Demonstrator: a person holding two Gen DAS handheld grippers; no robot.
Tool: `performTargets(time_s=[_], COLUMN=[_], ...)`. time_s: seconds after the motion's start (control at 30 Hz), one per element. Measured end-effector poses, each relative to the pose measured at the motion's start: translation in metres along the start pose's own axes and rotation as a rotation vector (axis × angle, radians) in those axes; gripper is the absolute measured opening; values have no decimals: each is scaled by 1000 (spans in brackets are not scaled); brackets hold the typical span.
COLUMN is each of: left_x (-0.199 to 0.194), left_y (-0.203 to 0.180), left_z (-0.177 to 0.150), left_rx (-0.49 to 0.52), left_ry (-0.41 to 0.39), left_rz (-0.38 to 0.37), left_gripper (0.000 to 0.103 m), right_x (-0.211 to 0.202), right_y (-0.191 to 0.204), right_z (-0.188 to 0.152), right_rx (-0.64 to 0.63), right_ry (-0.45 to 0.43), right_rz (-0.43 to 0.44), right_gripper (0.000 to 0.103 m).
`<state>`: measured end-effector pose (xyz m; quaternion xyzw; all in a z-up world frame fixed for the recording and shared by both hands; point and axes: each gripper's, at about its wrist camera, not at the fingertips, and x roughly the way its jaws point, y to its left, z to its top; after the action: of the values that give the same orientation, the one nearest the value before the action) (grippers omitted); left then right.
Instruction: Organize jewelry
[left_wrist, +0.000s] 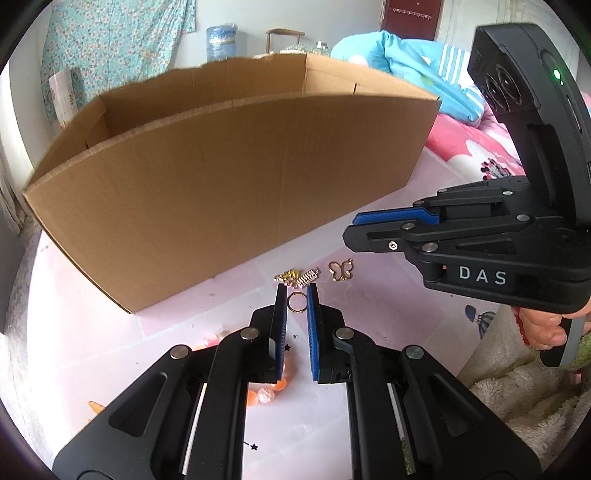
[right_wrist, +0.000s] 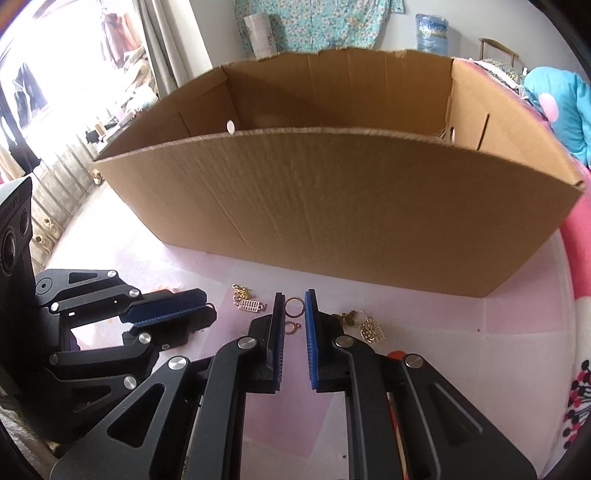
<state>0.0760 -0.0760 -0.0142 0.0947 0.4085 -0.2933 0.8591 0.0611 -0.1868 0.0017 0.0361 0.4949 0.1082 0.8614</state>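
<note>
My left gripper (left_wrist: 296, 287) is shut across a thin gold ring (left_wrist: 296, 312), just above the pale pink mat. In the right wrist view that left gripper (right_wrist: 209, 308) sits low on the left, the ring's edge poking out at its tips. My right gripper (right_wrist: 294, 294) is shut across a rose-gold ring (right_wrist: 294, 315). From the left wrist view the right gripper (left_wrist: 349, 228) hangs at the right, and its ring is hidden there. Loose pieces lie nearby: a butterfly charm (left_wrist: 341, 270), a rhinestone bar (left_wrist: 307, 277), a gold chain bit (left_wrist: 286, 275) and a small hoop (right_wrist: 293, 326).
A large open cardboard box (right_wrist: 332, 206) stands close behind the jewelry, its near wall (left_wrist: 240, 177) taller than the grippers. Orange beads (left_wrist: 258, 397) lie under the left gripper. A gold filigree piece (right_wrist: 373, 330) lies right of the right gripper. A hand (left_wrist: 546, 328) grips the right handle beside fluffy bedding.
</note>
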Motion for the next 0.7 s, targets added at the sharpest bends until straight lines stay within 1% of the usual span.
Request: performTargets(time_s=[0.13,0.23,0.27,0.37,0.43,0.47,0.53,0.57,0.67,0.7], left_x=[-23,-50,-62,-82,-85,-81,-67,-54,-21,-3], left_y=[-5,-7,-8,-8,-4,1,8,15,26,31], left_z=[8,22,31,56,75,89,108,121,138,144], left_rx=[12,24,45,92,109,113,109,101,71,46], left_ry=[-55,-129,-165,-229,-245,-242,-202,-170,-80,-29], left_rz=[2,-16,-14,-1,-8,-14,-5,-5,-4,-12], left_gripper=[10,10,10,10,10,10,10,10,10,10], right_x=[-25,-54,-66,-96,-109,-111,-104,-97,-64,-53], right_y=[5,9,9,7,3,0,-7,-12,-27,-32], right_z=[-3,0,4,21,40,52,79,91,124,132], right_rx=[-19,-24,-26,-57,-77,-87,-89,-82,-39,-28], right_ry=[-51,-113,-142,-225,-274,-288,-283,-264,-177,-149], right_rz=[1,20,34,37,41,41,17,11,-1,-9], right_gripper=[11,11,11,11,11,11,11,11,11,11])
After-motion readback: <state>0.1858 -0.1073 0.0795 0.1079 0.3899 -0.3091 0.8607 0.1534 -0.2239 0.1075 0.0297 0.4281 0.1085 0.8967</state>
